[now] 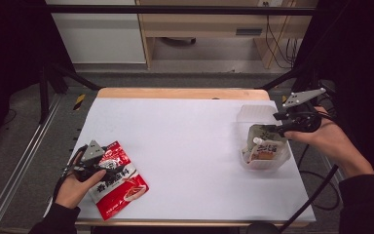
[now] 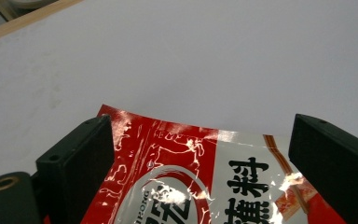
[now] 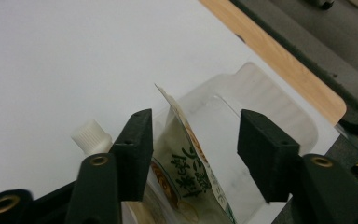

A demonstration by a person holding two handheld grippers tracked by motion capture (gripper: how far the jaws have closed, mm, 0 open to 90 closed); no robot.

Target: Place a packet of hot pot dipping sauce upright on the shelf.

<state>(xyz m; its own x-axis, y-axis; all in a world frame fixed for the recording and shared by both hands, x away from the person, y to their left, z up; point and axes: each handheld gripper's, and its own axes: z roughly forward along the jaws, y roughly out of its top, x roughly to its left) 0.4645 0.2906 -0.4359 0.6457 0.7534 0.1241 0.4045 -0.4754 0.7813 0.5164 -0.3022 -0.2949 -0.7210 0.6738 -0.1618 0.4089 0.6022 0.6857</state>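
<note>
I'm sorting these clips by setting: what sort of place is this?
Probably a lab or workshop recording station, not a kitchen: a white-covered table framed by black metal struts, loose cables by the wooden furniture behind, and hand-held grippers working food pouches.

red-white pouch (image 1: 118, 179), black lettering | clear tray (image 1: 268, 163) | spouted pouch (image 1: 264, 143) seemingly cream-green

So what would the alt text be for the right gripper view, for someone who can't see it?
A spouted pouch with a white cap stands in a clear plastic tray, between the two black jaws of the right tongs, which stand open: one jaw is close against it, the other well clear. Behind lie the white table top and its wooden edge.
</note>
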